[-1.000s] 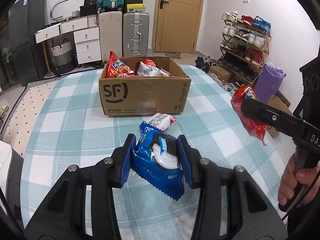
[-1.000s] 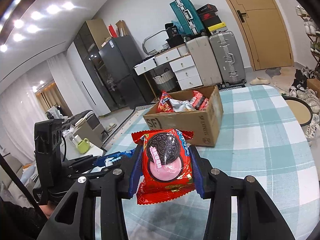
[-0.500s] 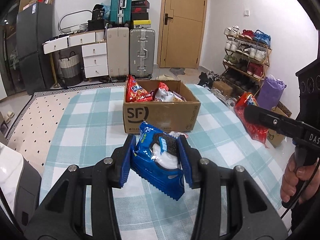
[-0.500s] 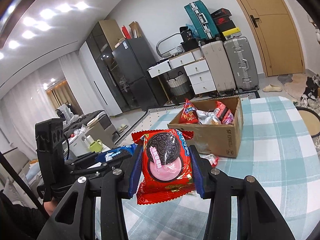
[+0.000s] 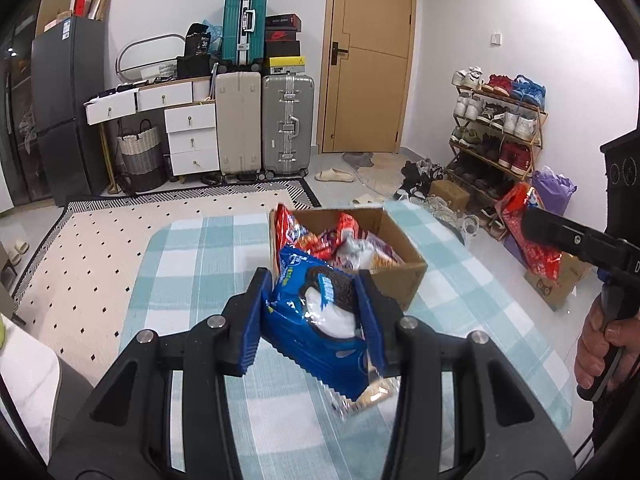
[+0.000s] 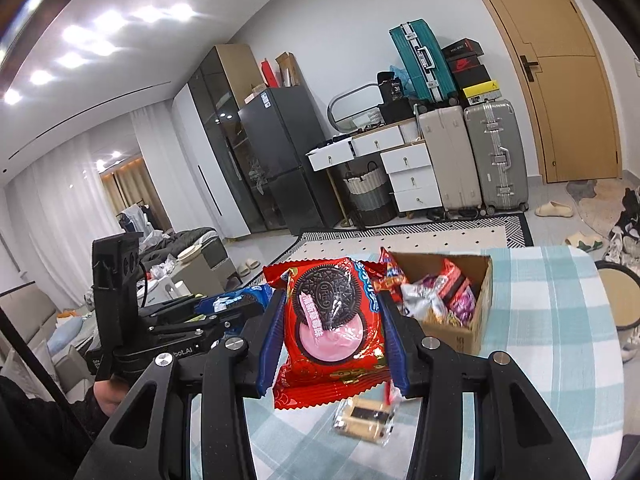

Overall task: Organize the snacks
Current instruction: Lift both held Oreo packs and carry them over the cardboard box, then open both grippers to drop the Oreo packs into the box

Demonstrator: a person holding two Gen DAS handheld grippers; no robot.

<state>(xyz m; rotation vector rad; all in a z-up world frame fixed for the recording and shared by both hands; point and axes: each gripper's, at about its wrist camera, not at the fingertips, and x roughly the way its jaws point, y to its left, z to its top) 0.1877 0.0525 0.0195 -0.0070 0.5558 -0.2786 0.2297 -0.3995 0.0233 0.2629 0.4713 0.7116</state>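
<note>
My left gripper (image 5: 316, 320) is shut on a blue Oreo pack (image 5: 316, 320) and holds it above the checked tablecloth (image 5: 192, 264), just short of the open cardboard box (image 5: 400, 276) full of snack bags. My right gripper (image 6: 334, 328) is shut on a red Oreo pack (image 6: 334, 340), also raised, with the box (image 6: 472, 320) ahead to its right. A small clear-wrapped biscuit pack (image 6: 366, 420) lies on the table under both grippers, also showing in the left wrist view (image 5: 368, 398). The right gripper's red pack shows at the right of the left wrist view (image 5: 528, 232).
The table edge runs near the box's far side, with a patterned rug (image 5: 100, 240) beyond. Suitcases (image 5: 264, 124), drawers (image 5: 192, 136), a fridge (image 5: 64, 108) and a shoe rack (image 5: 496, 120) line the walls. A round stool (image 6: 618, 300) stands right of the table.
Both grippers have risen and tilted, still holding their packs, so the box now looks lower and smaller. The white snack before the box is out of sight; a clear biscuit pack shows below.
</note>
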